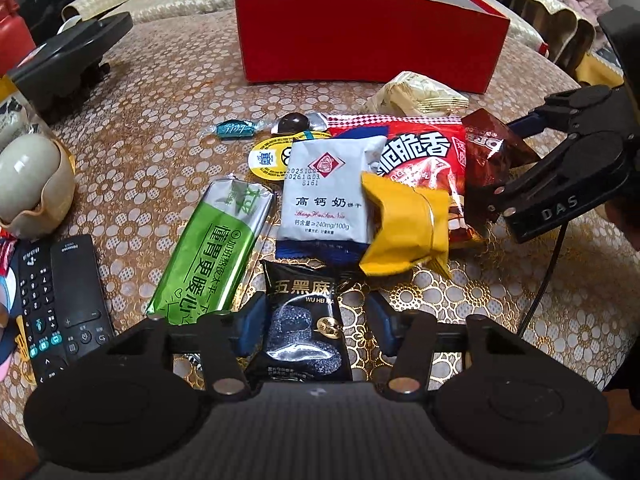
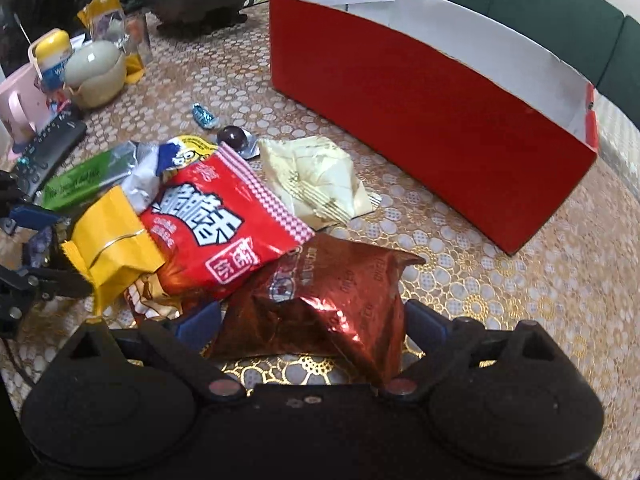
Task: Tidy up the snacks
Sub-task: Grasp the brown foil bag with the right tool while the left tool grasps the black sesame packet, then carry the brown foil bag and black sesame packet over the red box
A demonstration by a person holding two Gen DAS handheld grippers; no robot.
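A pile of snacks lies on the patterned tablecloth in front of an open red box (image 1: 372,40) (image 2: 400,120). My left gripper (image 1: 318,320) is low over a black sesame packet (image 1: 304,320). The packet lies between its blue pads, with a gap on the right side, so the gripper is open. My right gripper (image 2: 314,324) (image 1: 498,164) stands open around a brown foil packet (image 2: 320,308) (image 1: 492,152), its pads close to the packet's edges. Next to these lie a yellow packet (image 1: 404,228), a red bag (image 2: 224,232), a white biscuit packet (image 1: 328,196) and a green packet (image 1: 208,248).
A cream packet (image 2: 316,180), a teal candy (image 1: 234,128) and a chocolate ball (image 1: 294,122) lie nearer the box. Two remotes (image 1: 60,304), a grey-green cup (image 1: 32,184) and a black device (image 1: 68,60) sit at the left. A pink mug (image 2: 20,108) stands at the far left.
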